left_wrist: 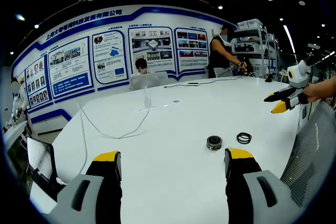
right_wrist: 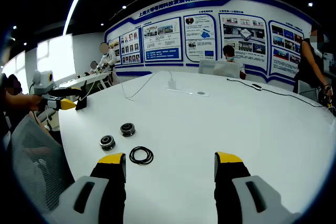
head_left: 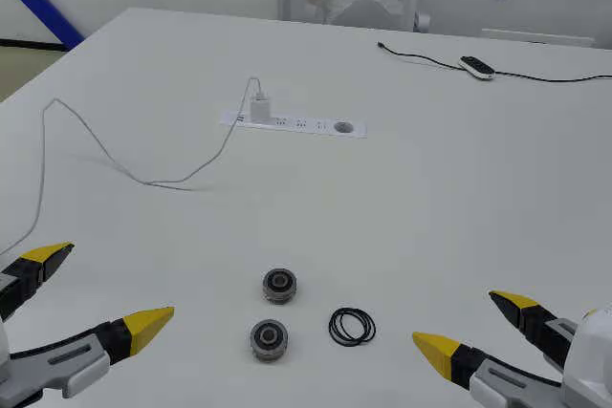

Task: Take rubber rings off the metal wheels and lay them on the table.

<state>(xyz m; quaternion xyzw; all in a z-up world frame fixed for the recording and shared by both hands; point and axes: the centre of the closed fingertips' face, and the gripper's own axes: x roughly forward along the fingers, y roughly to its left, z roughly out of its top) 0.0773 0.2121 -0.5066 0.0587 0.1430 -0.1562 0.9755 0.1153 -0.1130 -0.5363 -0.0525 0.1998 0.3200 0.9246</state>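
The left gripper (head_left: 117,281) and right gripper (head_left: 458,317) are wide open and empty, on either side of two wheels (head_left: 279,285) on the table (head_left: 430,179), with loose rings (head_left: 352,326) just beside them. I judge some rings are already off; next, one gripper must steady a wheel while the other peels its rubber. The right gripper view separates both wheels; in the left gripper view I make out one
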